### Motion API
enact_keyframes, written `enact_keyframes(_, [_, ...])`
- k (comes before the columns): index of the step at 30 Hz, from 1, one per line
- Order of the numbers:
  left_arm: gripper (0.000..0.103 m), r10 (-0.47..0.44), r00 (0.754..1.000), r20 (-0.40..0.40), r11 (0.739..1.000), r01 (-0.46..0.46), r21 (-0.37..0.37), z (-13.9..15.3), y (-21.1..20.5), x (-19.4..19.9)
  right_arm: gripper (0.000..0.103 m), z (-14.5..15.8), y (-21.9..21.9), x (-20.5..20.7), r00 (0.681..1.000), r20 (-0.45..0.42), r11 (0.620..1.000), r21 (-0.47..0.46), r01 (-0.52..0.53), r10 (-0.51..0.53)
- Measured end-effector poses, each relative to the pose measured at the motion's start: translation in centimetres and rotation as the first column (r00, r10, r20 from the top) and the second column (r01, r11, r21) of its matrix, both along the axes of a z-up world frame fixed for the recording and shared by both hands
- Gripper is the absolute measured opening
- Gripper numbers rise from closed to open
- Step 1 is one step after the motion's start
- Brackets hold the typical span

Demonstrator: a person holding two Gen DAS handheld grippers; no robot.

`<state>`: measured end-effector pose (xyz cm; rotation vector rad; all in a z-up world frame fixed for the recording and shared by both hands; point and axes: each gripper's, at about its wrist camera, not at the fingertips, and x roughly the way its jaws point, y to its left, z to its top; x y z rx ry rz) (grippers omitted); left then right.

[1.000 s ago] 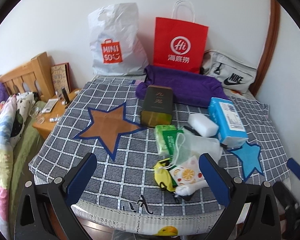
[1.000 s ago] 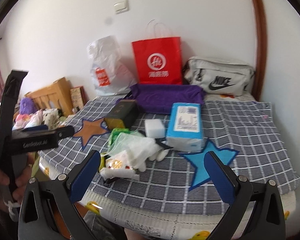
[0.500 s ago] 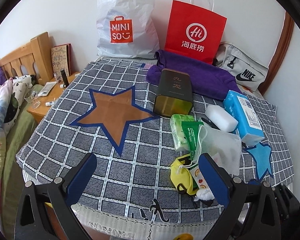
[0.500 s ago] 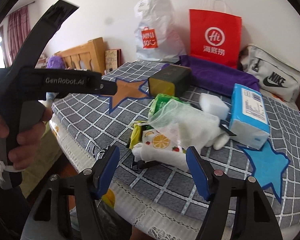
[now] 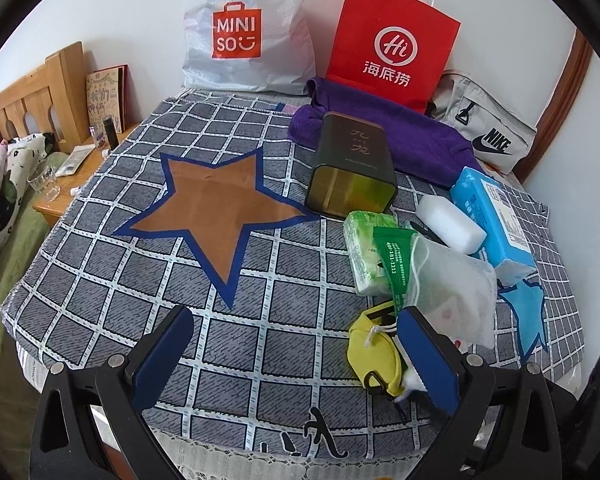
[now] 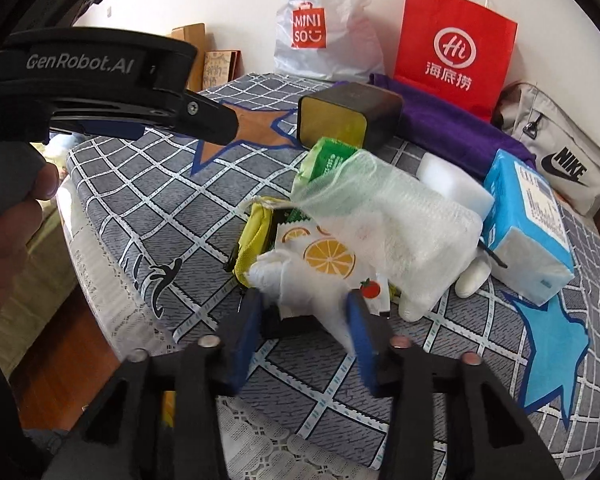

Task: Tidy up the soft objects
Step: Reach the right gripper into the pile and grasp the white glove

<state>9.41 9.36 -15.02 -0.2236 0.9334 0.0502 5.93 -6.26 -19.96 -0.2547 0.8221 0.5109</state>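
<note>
- The soft things lie heaped near the front right corner of a bed covered by a grey checked cloth (image 5: 100, 280), woven-looking, with a brown star (image 5: 216, 204) and a blue star (image 6: 548, 336) on it.
- On top of the heap is a see-through mesh pouch (image 6: 400, 216), limp and bulging; under it a white fruit-print cloth (image 6: 312, 264), thin and crumpled, with orange slices printed on it.
- Beside these lie a small yellow fabric pouch (image 5: 374, 350) with a cord, a green packet (image 5: 364, 256) in shiny plastic wrap, and a white foam block (image 5: 448, 226) with rounded edges.
- A blue tissue pack (image 6: 528, 228), soft and rectangular, lies just right of the heap; a dark square tin (image 5: 352, 168) on its side lies behind it, its open end facing forward.
- Along the back edge by the wall are a folded purple towel (image 5: 412, 136), a white plastic bag (image 5: 248, 28), a red paper bag (image 5: 392, 44) and a grey waist bag (image 5: 488, 136).
- A wooden nightstand (image 5: 60, 196) with a glass stands past the left edge.
- The right gripper (image 6: 304, 320) has just been closing; its blue pads flank the near end of the fruit-print cloth and look to touch it, though motion blur hides whether they pinch it.
- The left gripper (image 5: 296, 356) is spread wide over bare cloth, holding nothing; its right finger stands in front of the yellow pouch.
</note>
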Motion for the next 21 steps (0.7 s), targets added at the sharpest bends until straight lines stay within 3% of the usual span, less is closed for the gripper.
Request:
enact_keyframes(1, [0.102, 0.0, 1.0, -0.002, 1.0, 0.0, -0.001, -0.1, 0.0, 0.1, 0.018, 0.1, -0.2, -0.1, 1.0, -0.002, 1.0, 0.015, -0.004, 0.004])
enact_keyframes(4, [0.102, 0.0, 1.0, -0.006, 1.0, 0.0, -0.01, -0.4, 0.1, 0.4, 0.014, 0.8, -1.0, -0.2, 1.0, -0.006, 0.998, 0.062, -0.005, 0.005])
enact_keyframes(12, [0.102, -0.024, 1.0, 0.003, 0.999, 0.024, -0.041, -0.4, -0.3, 0.8, 0.013, 3.0, -3.8, -1.0, 1.0, 0.001, 0.987, 0.161, -0.004, 0.004])
enact_keyframes(21, [0.102, -0.15, 0.988, 0.031, 0.988, 0.151, -0.03, 0.0, -4.9, 1.4, 0.013, 4.6, -9.7, -0.3, 0.985, 0.04, 0.971, 0.176, 0.16, -0.17])
